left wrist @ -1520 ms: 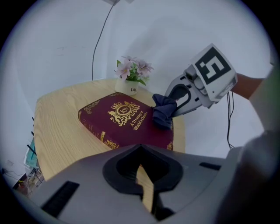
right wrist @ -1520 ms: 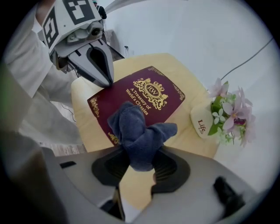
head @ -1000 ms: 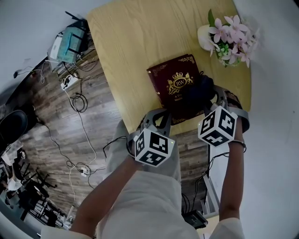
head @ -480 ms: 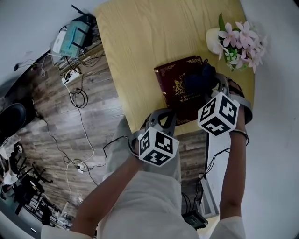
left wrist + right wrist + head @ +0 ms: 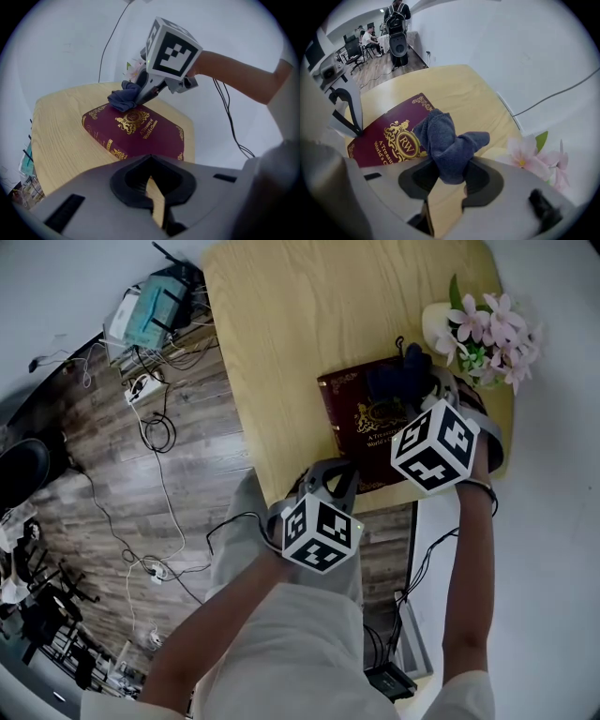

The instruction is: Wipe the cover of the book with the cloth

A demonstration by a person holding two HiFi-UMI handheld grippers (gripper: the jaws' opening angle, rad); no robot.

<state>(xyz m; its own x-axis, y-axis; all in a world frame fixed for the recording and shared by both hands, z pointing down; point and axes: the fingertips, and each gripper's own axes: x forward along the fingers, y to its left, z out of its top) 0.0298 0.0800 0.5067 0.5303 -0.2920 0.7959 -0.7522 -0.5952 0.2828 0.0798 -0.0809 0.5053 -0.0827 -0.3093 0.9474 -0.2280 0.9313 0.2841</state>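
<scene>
Pinching cloth (image 5: 445,138) in right gripper (image 5: 449,173) at upper end of book (image 5: 366,427), lengthwise near-vertical in head view, spine left; left gripper (image 5: 152,187) with jaws pressed together.

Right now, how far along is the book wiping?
Done: the dark blue cloth is gripped in the right tongs. In hand: it rests on the far end of the maroon book, near the flowers. Left: the pictures don't show how much cover is wiped; the left tongs hold nothing.
</scene>
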